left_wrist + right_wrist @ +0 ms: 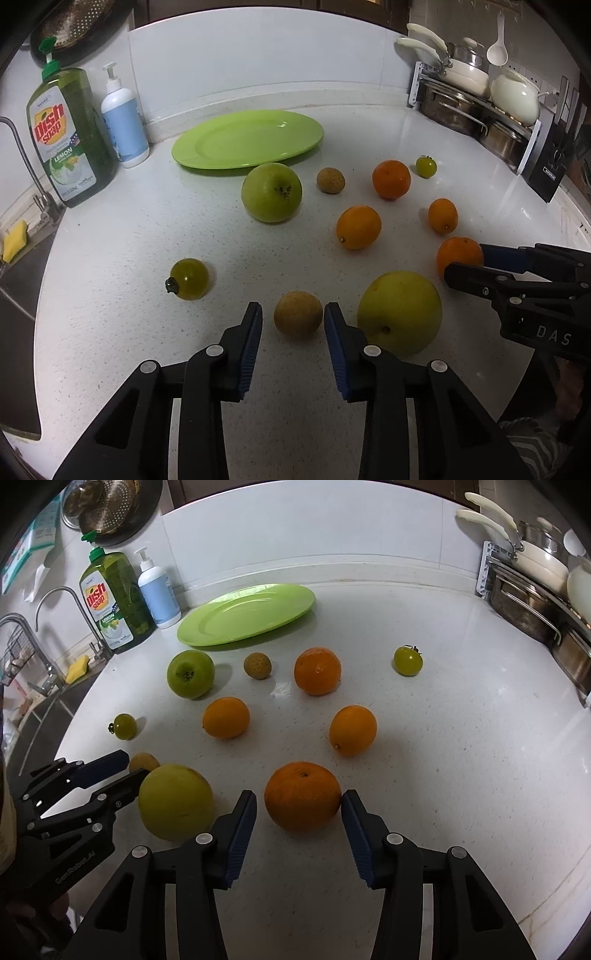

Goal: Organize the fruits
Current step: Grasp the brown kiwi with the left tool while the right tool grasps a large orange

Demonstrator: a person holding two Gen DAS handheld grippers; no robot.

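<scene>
Several fruits lie loose on the white counter. My left gripper (293,314) is open, its fingers either side of a small brown longan (298,314), apart from it. My right gripper (299,800) is open around an orange (303,796); its right pad touches the fruit, the left stands just off. A yellow-green apple (399,312) lies between the two grippers, also in the right wrist view (176,801). A green plate (247,138) sits empty at the back, also in the right wrist view (246,613).
Farther back lie a green apple (272,192), a second longan (330,180), another orange (391,178), two kumquats (358,226) (443,215) and two green tomatoes (189,278) (426,166). Dish soap (70,136) and a pump bottle (123,122) stand back left. A pot rack (476,107) is back right; the sink is left.
</scene>
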